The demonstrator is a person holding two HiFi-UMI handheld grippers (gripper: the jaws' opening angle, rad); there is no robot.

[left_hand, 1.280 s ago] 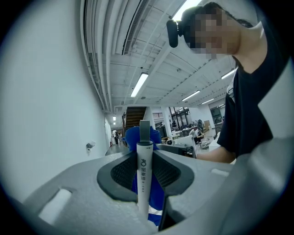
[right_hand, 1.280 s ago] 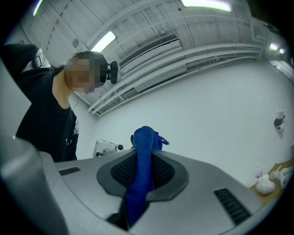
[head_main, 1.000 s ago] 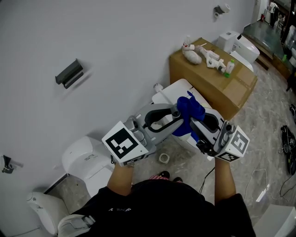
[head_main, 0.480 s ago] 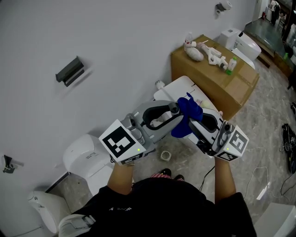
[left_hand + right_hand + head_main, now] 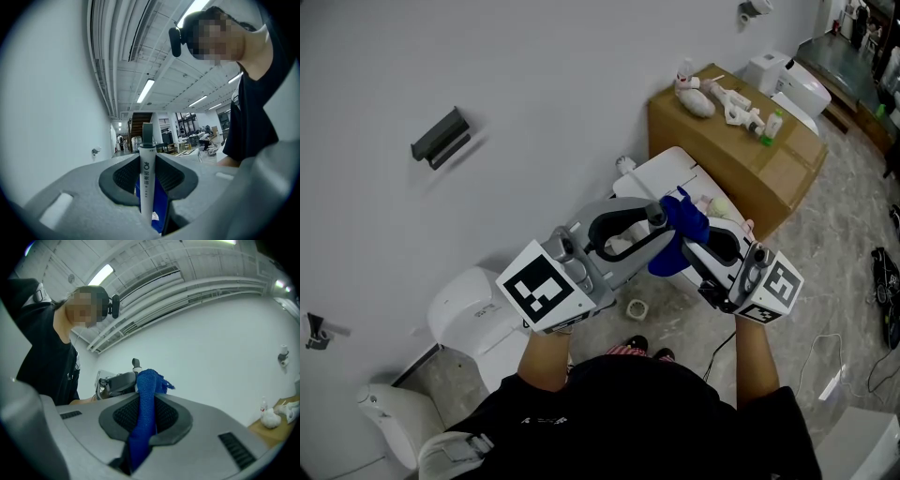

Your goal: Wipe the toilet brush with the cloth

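Two grippers sit close together at mid frame of the head view, just above the person's dark shirt at the bottom edge. The left gripper has its jaws closed tight on the toilet brush, pinching the white handle upright between the pads. The brush head is not visible in any view. The right gripper is clamped on a fold of the cloth, which is blue and bunches up past the jaw tips. In the left gripper view, blue fabric lies right against the handle, behind it and low between the jaws. So the cloth seems to be in contact and the wipe under way.

Risks, as a judgement:
- The handle looks smooth and thin, so a hard drag of the cloth could twist or slide it in the pinch.
- The cloth is held by one fold only, so it could pull out if it snags.
- The jaw tips nearly meet, so they may knock together.
- Fabric could get trapped in the left jaws.

Beyond them are a tape roll on the floor, a white toilet at centre, and a cardboard box at upper right.
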